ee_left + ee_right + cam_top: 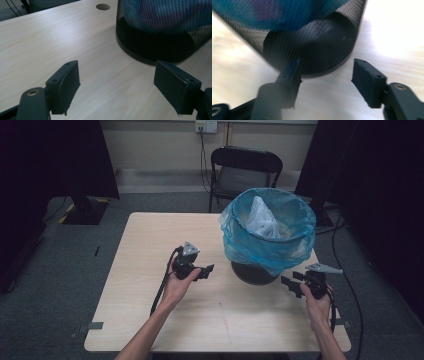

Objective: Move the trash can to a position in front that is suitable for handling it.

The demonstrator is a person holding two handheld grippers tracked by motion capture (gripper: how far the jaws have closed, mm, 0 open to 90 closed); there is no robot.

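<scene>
One black mesh bin (pixel 255 270), blue liner (pixel 270 240), standing mid-worktop (pixel 150 320) | left gripper (pixel 207 270) just beside it, jaws wide, empty | right gripper (pixel 289 285) opposite side, jaws apart, empty

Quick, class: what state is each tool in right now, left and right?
Left tool: open, holding nothing, near the mesh bin.
Right tool: open, nothing between its jaws, facing the bin's base.

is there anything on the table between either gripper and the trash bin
Nothing visible. The left gripper and right gripper flank the black mesh bin with the blue bag, jaws open and empty. Bare table lies between each gripper and the bin's base, as both gripper views show.
</scene>
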